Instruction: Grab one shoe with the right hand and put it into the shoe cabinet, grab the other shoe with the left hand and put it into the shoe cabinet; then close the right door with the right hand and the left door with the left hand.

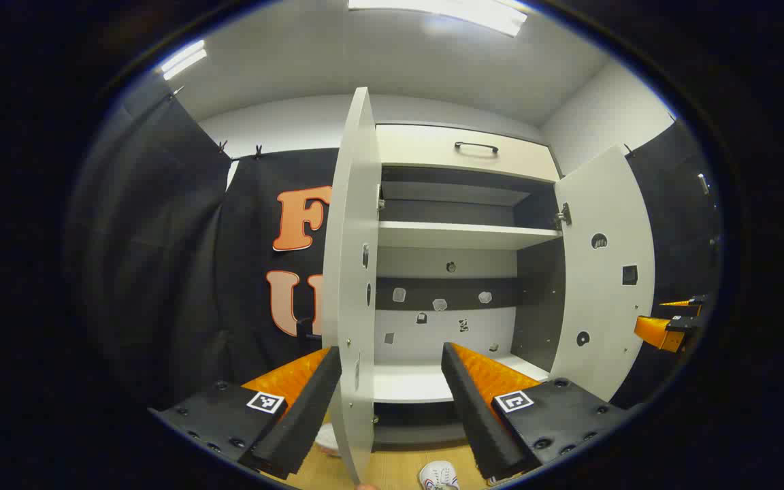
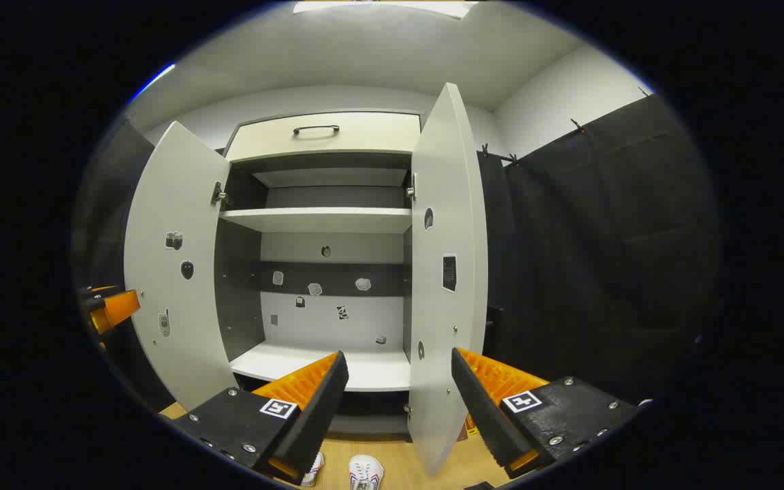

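The shoe cabinet (image 1: pixel 463 235) stands ahead with both doors swung open and its shelves bare. Low on the wooden floor lie two white shoes: one (image 1: pixel 438 474) in front of the cabinet, the other (image 1: pixel 327 439) partly hidden behind the left door (image 1: pixel 351 272). My left gripper (image 1: pixel 390 352) is open, and that door's edge stands in the gap, close to the left finger. My right gripper (image 2: pixel 399 354) is open too, with the right door (image 2: pixel 443 272) in its gap beside the right finger. Both shoes (image 2: pixel 365 471) (image 2: pixel 314 469) also lie below it.
A drawer with a dark handle (image 1: pixel 476 147) tops the cabinet. The white lower shelf (image 2: pixel 337 367) sits just above the floor. Black cloth walls close in on both sides. The other gripper (image 1: pixel 664 330) shows beyond the right door, and likewise (image 2: pixel 109 309) past the left door.
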The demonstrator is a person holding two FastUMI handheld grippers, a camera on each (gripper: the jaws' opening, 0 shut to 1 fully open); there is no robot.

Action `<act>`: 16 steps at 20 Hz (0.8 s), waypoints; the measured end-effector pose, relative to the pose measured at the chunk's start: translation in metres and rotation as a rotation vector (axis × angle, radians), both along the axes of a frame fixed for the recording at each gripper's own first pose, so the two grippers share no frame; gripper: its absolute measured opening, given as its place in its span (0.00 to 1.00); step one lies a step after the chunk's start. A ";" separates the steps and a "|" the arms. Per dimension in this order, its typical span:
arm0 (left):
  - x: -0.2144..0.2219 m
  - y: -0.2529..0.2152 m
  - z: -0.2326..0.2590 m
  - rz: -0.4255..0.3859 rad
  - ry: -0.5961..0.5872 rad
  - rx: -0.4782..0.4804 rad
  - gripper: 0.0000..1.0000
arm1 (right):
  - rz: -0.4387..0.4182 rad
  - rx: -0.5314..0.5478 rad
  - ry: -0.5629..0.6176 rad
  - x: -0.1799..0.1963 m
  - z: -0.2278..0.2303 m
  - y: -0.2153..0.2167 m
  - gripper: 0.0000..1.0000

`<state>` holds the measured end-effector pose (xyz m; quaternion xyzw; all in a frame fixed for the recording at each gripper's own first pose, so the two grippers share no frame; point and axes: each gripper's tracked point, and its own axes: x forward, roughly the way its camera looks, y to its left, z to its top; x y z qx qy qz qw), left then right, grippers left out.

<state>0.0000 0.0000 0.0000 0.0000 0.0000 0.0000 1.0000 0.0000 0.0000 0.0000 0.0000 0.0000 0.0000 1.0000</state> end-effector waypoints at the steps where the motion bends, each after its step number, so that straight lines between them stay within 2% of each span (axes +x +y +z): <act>1: 0.001 -0.002 -0.004 -0.003 0.009 -0.001 0.96 | 0.005 0.002 0.004 0.000 -0.002 0.002 0.94; 7: 0.002 -0.010 -0.033 -0.015 0.056 -0.020 0.96 | 0.046 0.006 0.037 0.006 -0.021 0.012 0.94; 8: 0.003 -0.011 -0.037 -0.018 0.066 -0.018 0.94 | 0.044 -0.003 0.043 0.007 -0.024 0.011 0.94; 10: 0.003 -0.014 -0.039 -0.022 0.074 -0.018 0.96 | 0.046 -0.008 0.049 0.007 -0.026 0.013 0.94; 16: 0.007 -0.017 -0.044 -0.021 0.068 -0.007 0.96 | 0.056 0.020 0.045 0.010 -0.029 0.015 0.94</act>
